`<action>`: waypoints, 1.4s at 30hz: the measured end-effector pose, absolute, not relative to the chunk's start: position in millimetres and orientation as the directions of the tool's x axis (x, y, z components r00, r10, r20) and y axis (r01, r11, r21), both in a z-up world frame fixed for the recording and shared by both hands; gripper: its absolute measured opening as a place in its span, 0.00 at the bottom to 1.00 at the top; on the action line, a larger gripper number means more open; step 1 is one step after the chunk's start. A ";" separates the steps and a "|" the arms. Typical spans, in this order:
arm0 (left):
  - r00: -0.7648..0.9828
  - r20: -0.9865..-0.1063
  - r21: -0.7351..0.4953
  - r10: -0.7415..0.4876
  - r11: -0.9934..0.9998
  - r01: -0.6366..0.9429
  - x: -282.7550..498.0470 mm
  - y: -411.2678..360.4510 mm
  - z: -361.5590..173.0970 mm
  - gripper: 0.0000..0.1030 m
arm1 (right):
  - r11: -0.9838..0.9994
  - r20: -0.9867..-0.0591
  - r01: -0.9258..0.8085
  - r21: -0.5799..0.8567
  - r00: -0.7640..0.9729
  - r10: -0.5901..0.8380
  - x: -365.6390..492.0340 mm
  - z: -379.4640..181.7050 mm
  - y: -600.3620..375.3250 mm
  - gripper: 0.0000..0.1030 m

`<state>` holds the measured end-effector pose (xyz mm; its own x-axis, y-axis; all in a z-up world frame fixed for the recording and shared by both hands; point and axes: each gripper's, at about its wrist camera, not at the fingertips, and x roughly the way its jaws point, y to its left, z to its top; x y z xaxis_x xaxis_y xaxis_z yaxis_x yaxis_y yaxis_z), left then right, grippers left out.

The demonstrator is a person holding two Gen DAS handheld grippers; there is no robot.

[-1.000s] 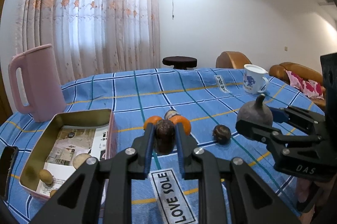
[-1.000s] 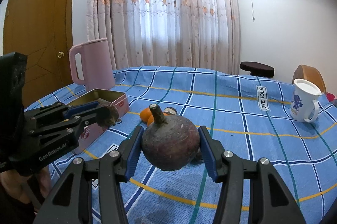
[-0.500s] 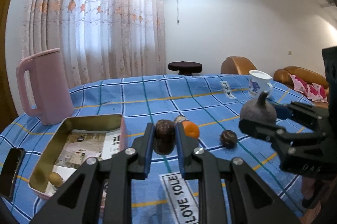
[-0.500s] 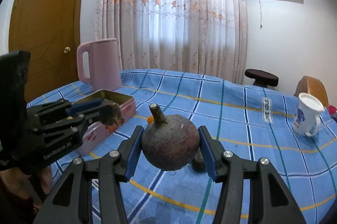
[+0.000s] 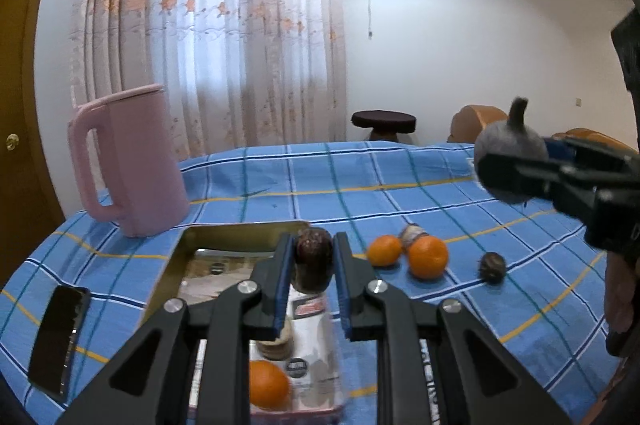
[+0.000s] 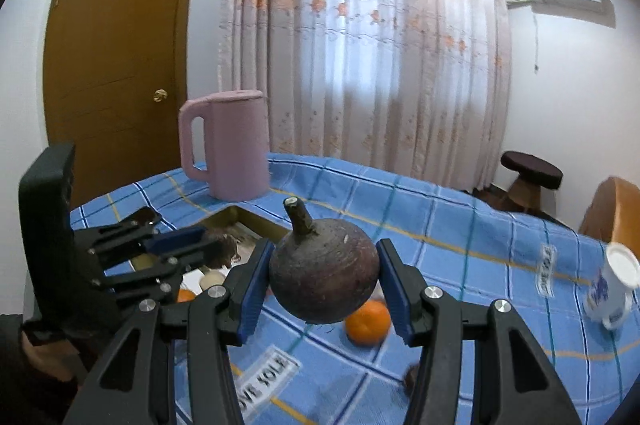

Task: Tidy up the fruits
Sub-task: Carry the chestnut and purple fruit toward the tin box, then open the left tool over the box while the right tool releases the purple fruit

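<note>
My left gripper point(image 5: 312, 257) is shut on a small dark brown fruit point(image 5: 313, 265) and holds it above the open gold tin box point(image 5: 240, 231). The box holds an orange point(image 5: 269, 383) and a pale round fruit point(image 5: 274, 345). My right gripper point(image 6: 324, 281) is shut on a large dark purple mangosteen point(image 6: 324, 279) with a stem, held in the air right of the box; it also shows in the left wrist view point(image 5: 510, 143). Two oranges point(image 5: 427, 257), a small brown fruit point(image 5: 492, 266) and a pale one point(image 5: 414, 233) lie on the cloth.
A pink jug point(image 5: 132, 161) stands behind the box. A black phone point(image 5: 60, 335) lies left of it. A white mug point(image 6: 614, 289) stands at the far right. The table carries a blue checked cloth point(image 5: 360, 177).
Both grippers have moved left with their fruits. My left gripper now holds its fruit over the tin box, and the oranges now lie to its right.
</note>
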<state>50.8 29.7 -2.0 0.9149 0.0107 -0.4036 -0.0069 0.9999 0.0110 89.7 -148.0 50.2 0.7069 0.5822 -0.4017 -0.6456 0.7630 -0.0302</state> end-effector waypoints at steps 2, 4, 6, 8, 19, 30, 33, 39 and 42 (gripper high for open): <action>0.909 -0.416 0.002 0.018 1.000 -0.019 53.5 40.4 -1.0 0.20 | 0.749 -0.410 -0.662 -0.027 0.691 0.596 94.6 52.8 -133.6 0.52; 0.902 -0.430 -0.010 0.022 1.000 -0.029 57.4 50.4 -1.6 0.20 | 0.737 -0.421 -0.676 -0.014 0.672 0.609 101.0 52.9 -120.0 0.52; 0.895 -0.444 -0.018 0.035 0.999 -0.048 61.9 62.9 -2.6 0.20 | 0.723 -0.438 -0.691 0.001 0.649 0.622 107.3 51.0 -105.4 0.52; 0.886 -0.461 -0.031 0.052 0.997 -0.075 66.9 79.5 -4.9 0.20 | 0.707 -0.463 -0.707 0.011 0.623 0.630 114.0 45.3 -87.8 0.52; 0.836 -0.536 -0.041 0.113 0.986 -0.159 80.9 129.3 -27.0 0.20 | 0.649 -0.560 -0.759 0.047 0.518 0.647 133.3 -2.0 -20.2 0.52; 0.817 -0.564 -0.025 0.119 0.987 -0.162 85.5 130.5 -39.3 0.20 | 0.638 -0.633 -0.767 0.068 0.461 0.622 145.2 -34.7 11.4 0.53; 0.818 -0.557 -0.019 0.143 0.983 -0.184 82.3 130.6 -38.3 0.25 | 0.643 -0.632 -0.762 0.073 0.464 0.621 144.6 -35.8 11.3 0.57; 0.852 -0.493 -0.027 0.178 0.975 -0.219 63.7 125.9 -22.3 0.81 | 0.672 -0.577 -0.736 0.078 0.516 0.633 136.2 -16.5 -17.6 0.69; 0.869 -0.470 -0.021 0.152 0.983 -0.184 57.7 108.8 -14.9 0.87 | 0.701 -0.553 -0.712 0.049 0.565 0.613 126.6 -6.2 -51.3 0.69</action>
<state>57.7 108.8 -14.9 0.8692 0.1523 -0.4704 -0.1836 0.9828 -0.0211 126.6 -51.3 -6.2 0.5650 0.6126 -0.5527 -0.7116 0.7009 0.0494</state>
